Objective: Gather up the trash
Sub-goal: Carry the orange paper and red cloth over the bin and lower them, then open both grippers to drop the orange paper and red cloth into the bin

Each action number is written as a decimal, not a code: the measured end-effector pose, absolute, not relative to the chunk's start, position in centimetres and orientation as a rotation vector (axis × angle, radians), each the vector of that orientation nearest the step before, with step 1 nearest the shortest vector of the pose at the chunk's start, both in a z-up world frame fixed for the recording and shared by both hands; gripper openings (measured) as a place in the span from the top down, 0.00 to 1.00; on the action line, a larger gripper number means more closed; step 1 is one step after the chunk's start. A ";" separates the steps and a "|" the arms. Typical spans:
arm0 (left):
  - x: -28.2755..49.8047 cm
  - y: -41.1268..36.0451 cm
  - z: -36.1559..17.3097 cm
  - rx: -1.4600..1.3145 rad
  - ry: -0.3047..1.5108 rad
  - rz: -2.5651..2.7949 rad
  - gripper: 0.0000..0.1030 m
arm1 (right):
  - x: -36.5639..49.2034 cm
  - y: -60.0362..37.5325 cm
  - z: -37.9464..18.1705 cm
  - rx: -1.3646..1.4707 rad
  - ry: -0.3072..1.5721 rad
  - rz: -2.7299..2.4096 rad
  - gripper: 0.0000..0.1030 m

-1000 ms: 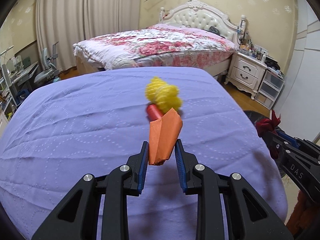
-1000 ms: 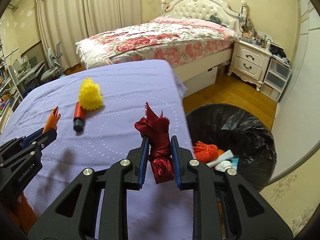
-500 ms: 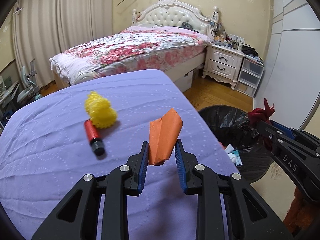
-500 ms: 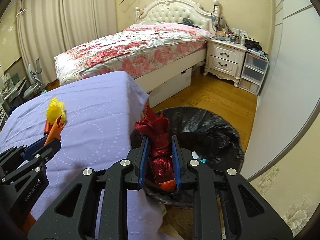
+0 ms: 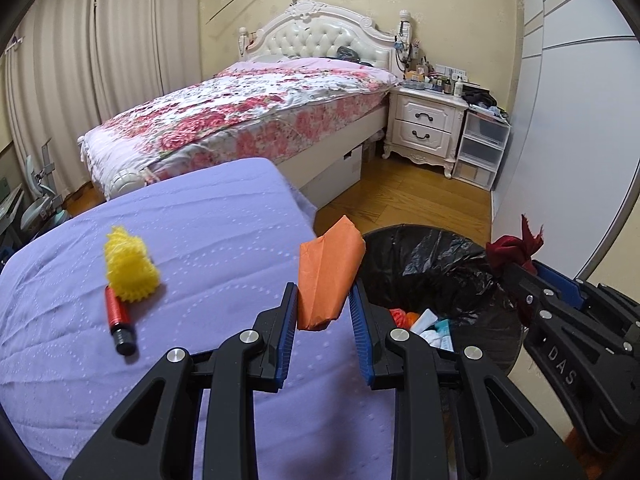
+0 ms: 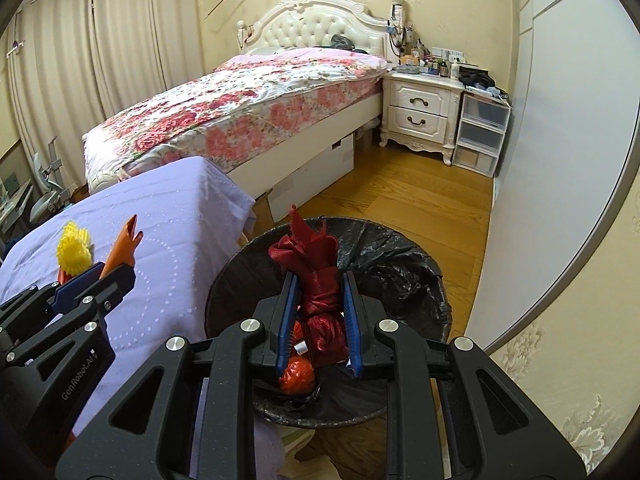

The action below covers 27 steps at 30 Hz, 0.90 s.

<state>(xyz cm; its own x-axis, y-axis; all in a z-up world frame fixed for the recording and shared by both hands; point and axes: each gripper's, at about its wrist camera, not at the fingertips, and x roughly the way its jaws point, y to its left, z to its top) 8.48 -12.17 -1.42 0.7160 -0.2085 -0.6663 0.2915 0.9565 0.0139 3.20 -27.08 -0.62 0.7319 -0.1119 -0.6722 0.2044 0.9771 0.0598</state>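
Note:
My left gripper (image 5: 323,292) is shut on a folded orange paper (image 5: 330,276), held over the right edge of the purple-covered table (image 5: 200,240), beside the bin. My right gripper (image 6: 318,280) is shut on a dark red cloth bundle (image 6: 316,280), held above the black-lined trash bin (image 6: 400,272). That bin (image 5: 432,264) holds several pieces of trash. On the table lie a yellow foam net (image 5: 130,266) and a red tube with a black cap (image 5: 118,320). Each gripper shows at the edge of the other's view: the right gripper (image 5: 520,268), the left gripper (image 6: 116,272).
A floral bed (image 6: 248,112) stands behind the table, with a white nightstand (image 6: 420,112) and plastic drawers (image 6: 480,136) to its right. Wooden floor (image 6: 400,196) lies between bed and bin. A white wall panel (image 6: 560,160) runs along the right.
Both grippers have swung right from over the table toward the bin, each keeping its load. The red cloth now hangs over the bin; the orange paper has reached the table's right edge.

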 end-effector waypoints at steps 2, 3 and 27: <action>8.6 -12.9 -1.6 0.128 0.722 -0.282 0.73 | 3.4 -27.6 -0.7 0.142 0.729 -0.182 0.79; 8.8 -13.3 -1.7 0.133 0.723 -0.282 0.73 | 3.5 -27.7 -0.8 0.145 0.728 -0.185 0.79; 11.3 -16.9 -3.3 0.182 0.758 -0.281 0.71 | 6.0 -29.8 -3.1 0.161 0.773 -0.260 0.76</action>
